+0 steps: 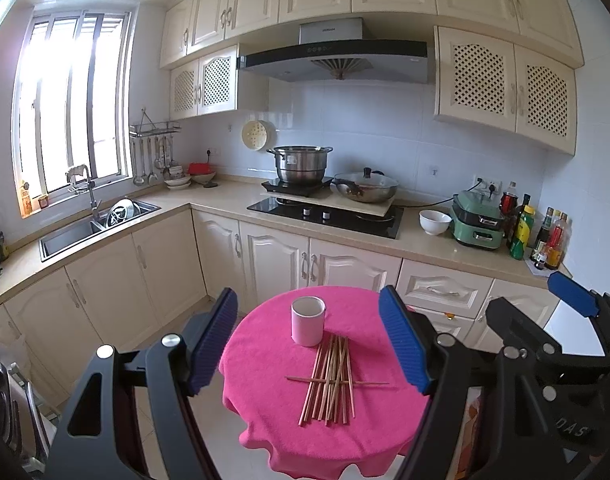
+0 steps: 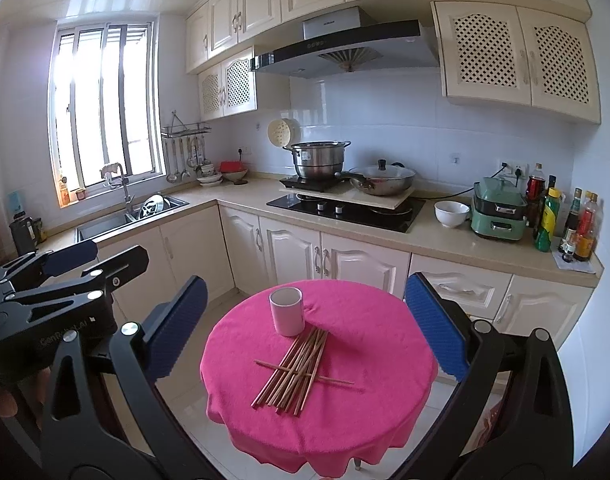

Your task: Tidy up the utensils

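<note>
My left gripper (image 1: pixel 309 344) and right gripper (image 2: pixel 305 328) are wide open, holding nothing, above chopsticks (image 1: pixel 331 380) touching the cup (image 1: pixel 308 320).

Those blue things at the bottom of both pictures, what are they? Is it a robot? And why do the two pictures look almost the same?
It is not a robot. A person holds two grabbing tools, one in each hand. Each tool has two blue fingers and a small camera looking out between them.

One picture comes from the left gripper, the other from the right gripper, so you see the same kitchen from two spots side by side. Each picture also catches the other tool at its edge.

Both tools are open and hold nothing. In front stands a small round table with a pink cloth. On it are a white cup, standing upright, and a loose pile of wooden chopsticks lying beside it.
</note>
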The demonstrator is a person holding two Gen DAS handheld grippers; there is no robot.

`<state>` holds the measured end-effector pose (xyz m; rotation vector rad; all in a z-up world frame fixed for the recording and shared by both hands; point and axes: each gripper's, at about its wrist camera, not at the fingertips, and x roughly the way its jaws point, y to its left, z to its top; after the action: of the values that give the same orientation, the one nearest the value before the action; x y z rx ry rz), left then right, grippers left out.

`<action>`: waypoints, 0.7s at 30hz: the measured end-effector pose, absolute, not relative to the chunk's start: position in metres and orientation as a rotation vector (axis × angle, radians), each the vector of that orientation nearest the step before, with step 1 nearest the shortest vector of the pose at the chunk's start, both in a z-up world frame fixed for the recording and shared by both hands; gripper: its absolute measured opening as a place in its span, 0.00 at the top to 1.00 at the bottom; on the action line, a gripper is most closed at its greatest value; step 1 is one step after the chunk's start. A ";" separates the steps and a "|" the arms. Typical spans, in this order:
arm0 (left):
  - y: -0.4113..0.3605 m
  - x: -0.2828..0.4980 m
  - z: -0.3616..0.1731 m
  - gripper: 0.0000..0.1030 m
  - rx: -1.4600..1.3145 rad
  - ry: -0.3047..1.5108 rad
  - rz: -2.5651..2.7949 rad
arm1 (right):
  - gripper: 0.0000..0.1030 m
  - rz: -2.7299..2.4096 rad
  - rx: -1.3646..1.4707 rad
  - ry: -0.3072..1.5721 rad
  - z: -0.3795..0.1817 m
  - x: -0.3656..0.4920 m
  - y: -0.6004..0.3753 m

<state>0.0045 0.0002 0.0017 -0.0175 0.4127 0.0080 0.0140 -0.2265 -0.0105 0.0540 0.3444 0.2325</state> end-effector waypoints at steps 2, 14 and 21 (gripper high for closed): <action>0.001 0.005 0.001 0.30 -0.020 0.415 0.009 | 0.06 0.235 0.054 0.345 -0.011 0.013 -0.226; 0.005 0.006 -0.001 0.30 -0.020 0.426 0.006 | 0.06 0.233 0.059 0.347 -0.013 0.014 -0.229; 0.002 0.006 -0.001 0.30 -0.016 0.427 0.005 | 0.06 0.236 0.060 0.351 -0.013 0.014 -0.228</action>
<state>0.0060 0.0019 -0.0010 -0.0165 0.4271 0.0050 0.0139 -0.2276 -0.0132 0.0603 0.3514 0.2358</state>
